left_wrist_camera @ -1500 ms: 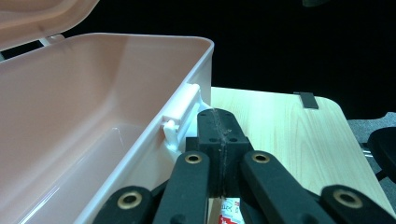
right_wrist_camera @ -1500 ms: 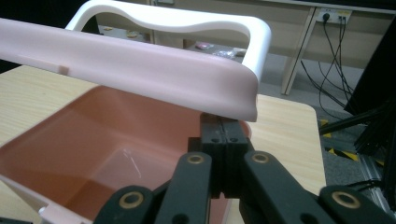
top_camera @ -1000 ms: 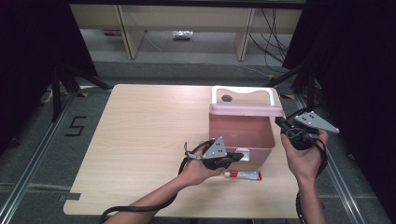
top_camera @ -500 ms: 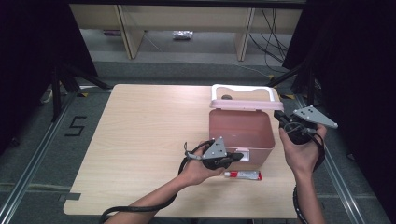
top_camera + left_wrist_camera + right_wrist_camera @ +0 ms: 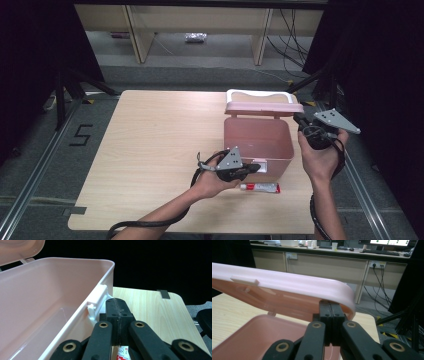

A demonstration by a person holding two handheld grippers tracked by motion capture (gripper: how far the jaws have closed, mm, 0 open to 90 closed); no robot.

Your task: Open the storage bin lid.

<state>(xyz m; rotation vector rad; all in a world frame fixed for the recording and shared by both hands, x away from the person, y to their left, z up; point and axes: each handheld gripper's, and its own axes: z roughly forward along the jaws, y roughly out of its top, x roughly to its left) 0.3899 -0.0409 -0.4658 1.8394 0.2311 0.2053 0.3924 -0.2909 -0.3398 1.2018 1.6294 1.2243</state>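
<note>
On the left, most of the wooden table [image 5: 150, 150] is bare. The person's left hand [image 5: 212, 182] holds the left gripper [image 5: 256, 166] low, at the front wall of the pink storage box [image 5: 257, 140], which stands on the right half of the table. In the left gripper view its jaws are pressed together with nothing between them, their tips resting beside the pale latch [image 5: 96, 300] at the middle of the box's front rim. Just in front of the box, under that gripper, a small white and red tube [image 5: 260, 188] lies on the table with its long axis parallel to the front wall.

Further right, the box's hinged lid [image 5: 263, 106] is partly raised, its hinge along the far edge, so its front edge hangs over the open interior. The right gripper [image 5: 300, 120] sits at the lid's right end. In the right gripper view its jaws are also closed on nothing, and their tips nudge up under the lid's rounded rim [image 5: 342, 291].

The likely move turns on this: the lid lies above and to the left of the right gripper, its long axis running across the box, and swings about the far edge. The right hand [image 5: 320, 160] is much nearer to it and pushes from below, while the left gripper braces the box at the front.
</note>
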